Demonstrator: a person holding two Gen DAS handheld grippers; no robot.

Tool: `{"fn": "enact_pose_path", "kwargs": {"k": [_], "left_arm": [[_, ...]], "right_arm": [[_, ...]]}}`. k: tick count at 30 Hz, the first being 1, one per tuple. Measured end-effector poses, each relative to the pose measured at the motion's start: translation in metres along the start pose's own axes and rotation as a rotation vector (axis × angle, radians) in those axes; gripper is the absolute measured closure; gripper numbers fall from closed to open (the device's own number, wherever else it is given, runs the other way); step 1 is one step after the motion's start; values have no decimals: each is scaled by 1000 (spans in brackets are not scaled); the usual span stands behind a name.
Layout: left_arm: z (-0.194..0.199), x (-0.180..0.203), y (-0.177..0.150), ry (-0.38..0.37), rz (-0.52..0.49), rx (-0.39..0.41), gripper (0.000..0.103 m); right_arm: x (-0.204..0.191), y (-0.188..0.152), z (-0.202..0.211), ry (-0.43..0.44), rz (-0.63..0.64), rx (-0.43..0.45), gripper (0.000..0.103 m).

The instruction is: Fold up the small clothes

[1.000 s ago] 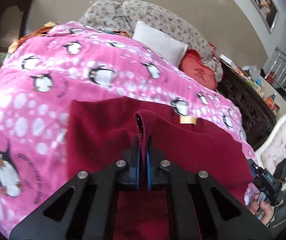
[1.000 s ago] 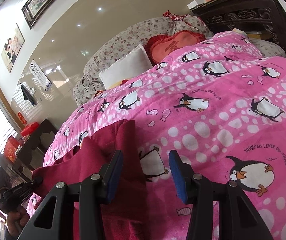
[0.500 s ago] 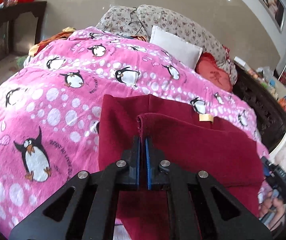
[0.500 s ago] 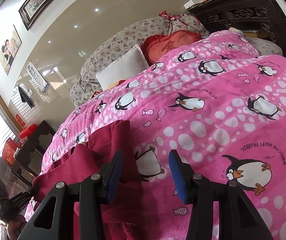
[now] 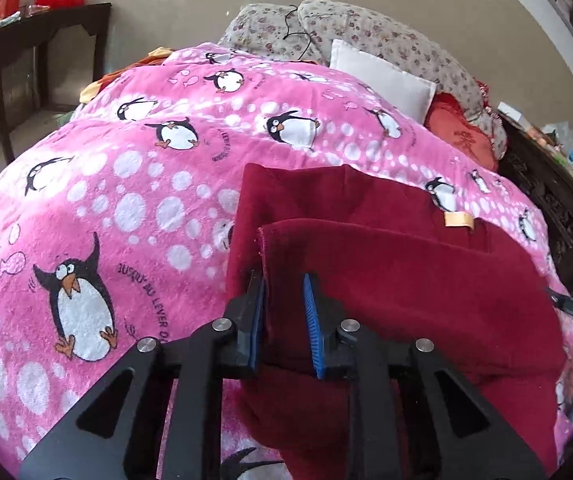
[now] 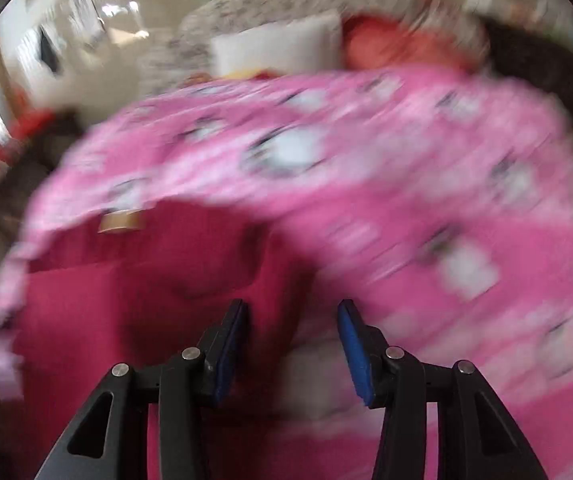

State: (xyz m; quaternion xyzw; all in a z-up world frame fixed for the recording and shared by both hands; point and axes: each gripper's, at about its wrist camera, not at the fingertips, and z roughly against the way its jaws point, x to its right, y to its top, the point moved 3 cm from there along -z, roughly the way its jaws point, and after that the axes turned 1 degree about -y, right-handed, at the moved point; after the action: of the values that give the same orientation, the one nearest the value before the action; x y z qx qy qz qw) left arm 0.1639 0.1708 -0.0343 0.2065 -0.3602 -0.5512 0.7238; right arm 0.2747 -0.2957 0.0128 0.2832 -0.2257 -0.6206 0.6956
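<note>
The soft, limp garment (image 5: 406, 280) lies folded on the blanket (image 5: 126, 208), best pinched at a corner, with both the left gripper (image 5: 284, 316) and right gripper (image 6: 292, 350) parted, gripping nothing.

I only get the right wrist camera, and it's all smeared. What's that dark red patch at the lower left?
Observer: It's a maroon garment lying on the penguin blanket. The left wrist view shows it sharply, with one layer folded over another.
Visitor: Is the other gripper holding it?
Observer: No. The left gripper has its jaws apart. The upper layer's corner sits between them, not pinched.
Visitor: And the tan smudge I see on the red?
Observer: That's a small tan label on the lower layer, just beyond the folded edge.
</note>
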Motion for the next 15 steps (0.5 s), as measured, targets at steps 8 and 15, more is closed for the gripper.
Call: {"fn": "enact_pose_path", "kwargs": {"k": [8,15], "left_arm": [[1,-7,0,-57,64,3,85],[0,-10,-1,-72,79,-3,84]], "right_arm": [[21,6,46,7,-68,142,56],[4,-31,6,-136,206,-89,51]]}}
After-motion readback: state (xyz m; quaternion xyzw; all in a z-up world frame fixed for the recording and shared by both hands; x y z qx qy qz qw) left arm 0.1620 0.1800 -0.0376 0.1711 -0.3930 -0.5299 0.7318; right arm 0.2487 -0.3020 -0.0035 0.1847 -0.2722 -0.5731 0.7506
